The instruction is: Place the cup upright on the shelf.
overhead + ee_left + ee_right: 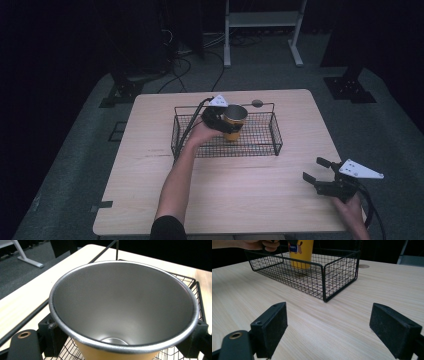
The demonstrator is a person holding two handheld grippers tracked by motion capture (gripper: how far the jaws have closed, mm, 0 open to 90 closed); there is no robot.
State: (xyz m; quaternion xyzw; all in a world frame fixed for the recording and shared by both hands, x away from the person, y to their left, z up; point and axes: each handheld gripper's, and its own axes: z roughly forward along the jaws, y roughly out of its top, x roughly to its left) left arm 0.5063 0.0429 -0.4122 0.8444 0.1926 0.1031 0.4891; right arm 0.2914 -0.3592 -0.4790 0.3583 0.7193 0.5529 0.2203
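A yellow cup (233,133) with a bare steel inside stands upright in a black wire basket (276,142) at the table's far middle. My left gripper (229,124) is shut on the cup just below the rim. In the left gripper view the cup's mouth (120,302) looms close, with a black pad (51,332) pressed on each side. My right gripper (315,169) hovers low near the table's front right corner, open with nothing between its jaws. From there (334,327) it faces the basket (324,277) and the cup (302,252).
The light wood table (225,200) has bare room in front of and to the right of the basket. A round grommet (257,103) lies behind the basket. On the floor beyond are a white frame stand (262,20) and cables (180,65).
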